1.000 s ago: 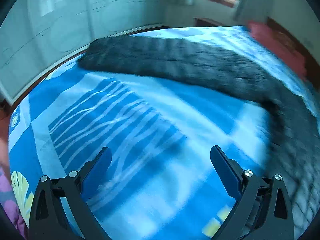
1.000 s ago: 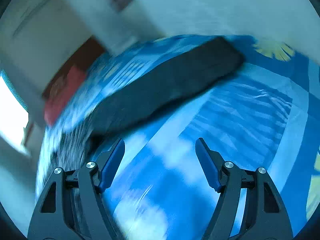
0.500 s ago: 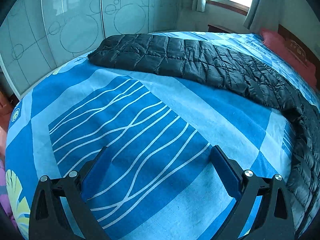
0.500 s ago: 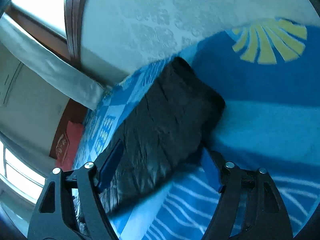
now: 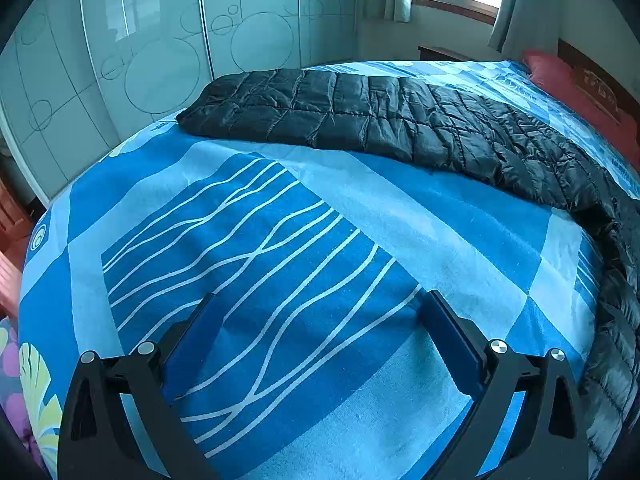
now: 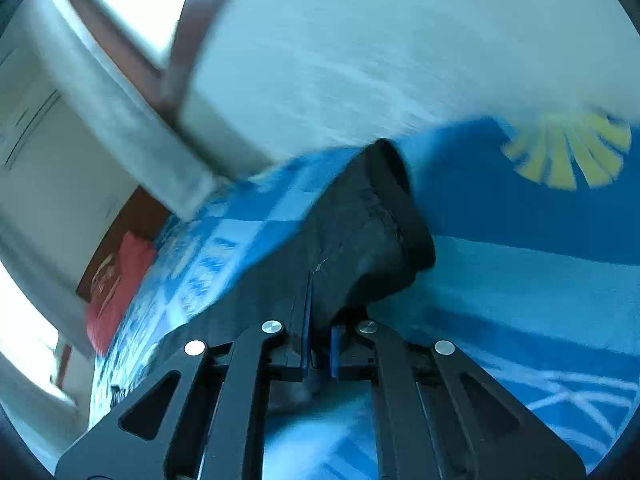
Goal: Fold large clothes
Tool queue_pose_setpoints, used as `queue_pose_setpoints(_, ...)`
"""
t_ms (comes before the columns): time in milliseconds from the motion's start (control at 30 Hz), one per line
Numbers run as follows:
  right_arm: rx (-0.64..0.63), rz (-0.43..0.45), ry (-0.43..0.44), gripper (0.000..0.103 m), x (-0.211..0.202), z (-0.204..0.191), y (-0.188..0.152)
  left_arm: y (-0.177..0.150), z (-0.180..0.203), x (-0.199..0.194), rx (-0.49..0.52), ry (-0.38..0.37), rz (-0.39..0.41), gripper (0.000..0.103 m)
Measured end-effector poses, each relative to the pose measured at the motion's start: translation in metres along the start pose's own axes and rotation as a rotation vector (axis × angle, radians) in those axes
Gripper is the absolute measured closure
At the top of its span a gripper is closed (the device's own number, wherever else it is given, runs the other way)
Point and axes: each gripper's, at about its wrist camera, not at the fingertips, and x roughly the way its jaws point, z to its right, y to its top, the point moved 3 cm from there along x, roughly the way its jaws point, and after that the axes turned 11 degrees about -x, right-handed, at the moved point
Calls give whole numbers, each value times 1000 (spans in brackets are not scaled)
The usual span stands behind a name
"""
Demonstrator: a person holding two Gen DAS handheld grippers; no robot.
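A: Scene? I log a bed with a blue patterned bedsheet [image 5: 304, 240], a glass-fronted wardrobe [image 5: 168, 48] behind it, and a red pillow [image 5: 560, 80] at the far end.

B: Garment position?

A: The black quilted down coat [image 5: 400, 128] lies stretched across the far half of the sheet, its right end trailing toward the near edge.

B: Claws?

A: My left gripper [image 5: 320, 320] hangs spread wide over bare sheet, holding nothing. My right gripper [image 6: 320, 344] is pinched on the coat's edge [image 6: 360, 248]; that view is blurred.
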Motion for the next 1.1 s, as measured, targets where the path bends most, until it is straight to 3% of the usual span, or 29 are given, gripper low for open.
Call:
queue_pose_setpoints(133,-127,8,80,96,-12,-71,-2,0,0,0,-2,-4,1,4)
queue_pose_setpoints(300,-314,-24,201,96,-19,-182,-28,0,0,0,0,-2,5,4)
queue_pose_setpoints(633,-565,-180,416,96,-23,-389,-151,-1,-2,0,-6,-12,12,4)
queue_pose_setpoints(833,-662,-295,497,96,-24,-472,-233,-2,-3,1,-6,-15,18,4)
queue_pose_setpoints(1100,-797,-418,541,95,-27,-536,-328,-2,-3,1,-10,-21,24,4)
